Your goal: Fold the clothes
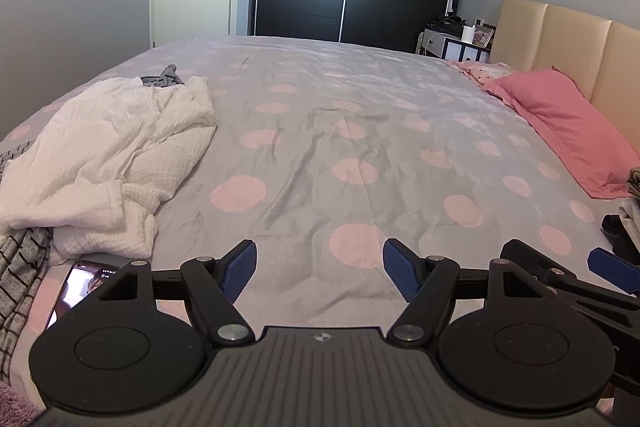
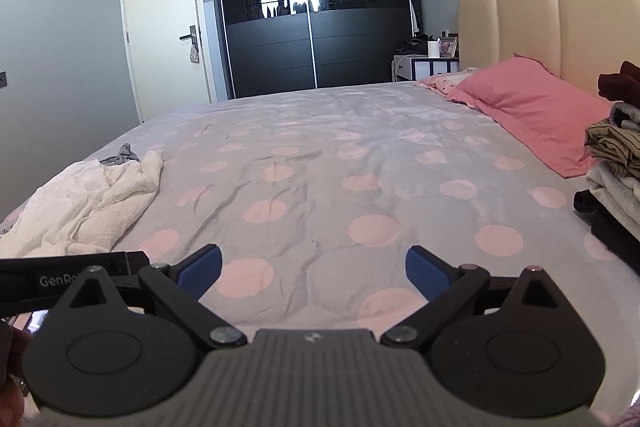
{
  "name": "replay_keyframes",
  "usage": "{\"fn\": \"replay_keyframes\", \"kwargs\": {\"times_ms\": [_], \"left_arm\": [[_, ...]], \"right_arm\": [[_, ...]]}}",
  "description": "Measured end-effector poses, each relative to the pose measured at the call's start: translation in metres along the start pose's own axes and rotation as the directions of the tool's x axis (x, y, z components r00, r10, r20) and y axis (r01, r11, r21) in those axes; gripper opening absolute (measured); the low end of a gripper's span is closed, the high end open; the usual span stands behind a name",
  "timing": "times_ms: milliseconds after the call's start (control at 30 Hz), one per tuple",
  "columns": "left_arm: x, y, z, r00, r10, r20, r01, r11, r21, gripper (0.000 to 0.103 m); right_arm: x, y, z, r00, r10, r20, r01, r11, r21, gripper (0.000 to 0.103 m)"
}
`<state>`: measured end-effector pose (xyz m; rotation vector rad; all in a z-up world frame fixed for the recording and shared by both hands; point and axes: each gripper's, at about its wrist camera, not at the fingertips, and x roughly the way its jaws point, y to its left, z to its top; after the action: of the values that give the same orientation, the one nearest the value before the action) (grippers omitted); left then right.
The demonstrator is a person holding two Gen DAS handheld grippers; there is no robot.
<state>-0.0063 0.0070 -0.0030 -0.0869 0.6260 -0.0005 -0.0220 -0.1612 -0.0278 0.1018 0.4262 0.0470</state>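
Left wrist view: the left gripper (image 1: 319, 269) hovers, jaws wide and empty, with a crumpled white waffle-weave garment (image 1: 112, 163) unfolded at near left on the grey, pink-dotted bedsheet (image 1: 360, 131)

Right wrist view: the right gripper (image 2: 313, 273) gapes empty too; a stack of folded clothes (image 2: 616, 163) at right suggests partial progress

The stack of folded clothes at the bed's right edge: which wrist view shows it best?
The right wrist view: the stack of folded clothes shows several layers beside the pink pillow. The left wrist view catches only a sliver at its right edge.
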Motion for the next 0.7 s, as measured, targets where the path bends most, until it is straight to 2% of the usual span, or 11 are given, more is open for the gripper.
{"fn": "replay_keyframes", "kwargs": {"times_ms": [100, 267, 467, 700], "left_arm": [[0.0006, -0.0014, 0.0009, 1.0, 0.009, -0.004, -0.009, 1.0, 0.019, 0.065], [0.0005, -0.0005, 0.0001, 1.0, 0.0, -0.007, 0.0, 1.0, 0.021, 0.064], [0.0028, 0.0036, -0.0016, 0.999, -0.024, -0.028, 0.024, 1.0, -0.003, 0.064], [0.0028, 0.0029, -0.0036, 0.999, -0.021, -0.035, 0.021, 1.0, 0.008, 0.064]], "right_arm": [[-0.0015, 0.0017, -0.0003, 1.0, 0.001, 0.011, -0.001, 1.0, -0.011, 0.099], [-0.0065, 0.0017, -0.001, 0.999, -0.004, 0.038, 0.005, 1.0, -0.021, 0.099], [-0.0045, 0.0029, -0.0003, 1.0, -0.012, 0.016, 0.013, 0.999, -0.037, 0.099], [-0.0046, 0.0047, -0.0012, 1.0, -0.013, 0.003, 0.013, 0.999, -0.053, 0.099]]}}
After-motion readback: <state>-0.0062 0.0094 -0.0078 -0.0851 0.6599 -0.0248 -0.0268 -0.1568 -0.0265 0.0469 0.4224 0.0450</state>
